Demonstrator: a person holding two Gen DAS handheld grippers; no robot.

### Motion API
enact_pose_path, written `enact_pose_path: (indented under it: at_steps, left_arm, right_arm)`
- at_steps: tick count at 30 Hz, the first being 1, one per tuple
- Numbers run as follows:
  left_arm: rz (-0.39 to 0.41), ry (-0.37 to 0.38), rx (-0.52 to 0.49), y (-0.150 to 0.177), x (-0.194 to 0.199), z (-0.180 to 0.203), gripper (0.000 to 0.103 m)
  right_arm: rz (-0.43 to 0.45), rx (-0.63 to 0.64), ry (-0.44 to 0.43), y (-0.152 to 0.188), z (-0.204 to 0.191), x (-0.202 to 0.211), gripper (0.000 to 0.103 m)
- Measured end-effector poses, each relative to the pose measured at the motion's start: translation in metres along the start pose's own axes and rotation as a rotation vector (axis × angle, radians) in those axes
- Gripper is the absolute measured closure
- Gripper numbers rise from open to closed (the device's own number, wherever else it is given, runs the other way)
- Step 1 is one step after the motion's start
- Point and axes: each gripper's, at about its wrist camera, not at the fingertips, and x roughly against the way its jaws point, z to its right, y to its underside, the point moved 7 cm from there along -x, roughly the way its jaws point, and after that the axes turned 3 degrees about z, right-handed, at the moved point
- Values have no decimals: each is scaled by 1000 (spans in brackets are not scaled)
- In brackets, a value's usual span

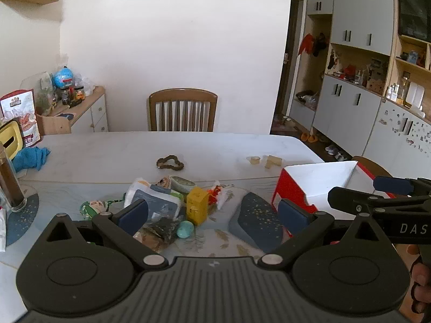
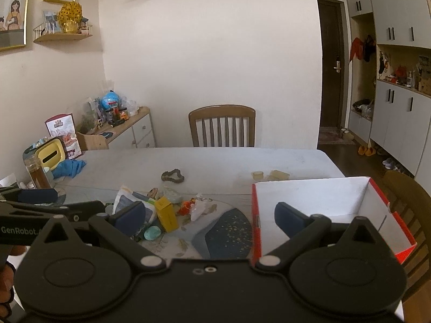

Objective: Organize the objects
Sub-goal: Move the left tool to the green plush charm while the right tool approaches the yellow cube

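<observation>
A pile of small objects lies on the table: a yellow box [image 1: 197, 205], a teal egg-shaped thing [image 1: 185, 229], a blue-white pouch [image 1: 153, 200], a dark packet [image 1: 161, 227], an orange-red trinket [image 1: 215, 192] and a green cartoon keychain [image 1: 94, 207]. A red box with a white inside [image 1: 320, 185] stands open to the right. My left gripper [image 1: 212, 215] is open and empty, above the pile. My right gripper [image 2: 210, 218] is open and empty, its right finger over the red box [image 2: 323, 202]. The yellow box [image 2: 167, 212] shows left of it.
A brown scrunchie [image 1: 170, 162] and two small clear cups [image 1: 265, 160] lie farther back on the table. A blue placemat [image 1: 256, 220] lies beside the pile. A jar of brown liquid [image 1: 10, 185], blue cloth [image 1: 31, 157] and a wooden chair [image 1: 183, 110] stand around.
</observation>
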Motion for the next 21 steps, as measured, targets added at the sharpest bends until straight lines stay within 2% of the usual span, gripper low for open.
enact_pose_path:
  at_steps: [17, 21]
  left_arm:
    - [-80, 19, 54, 4, -40, -69, 0]
    - [-117, -25, 60, 10, -57, -97, 0]
  right_arm:
    - [-83, 19, 0, 2, -50, -54, 1]
    - [-98, 24, -2, 4, -58, -69, 1]
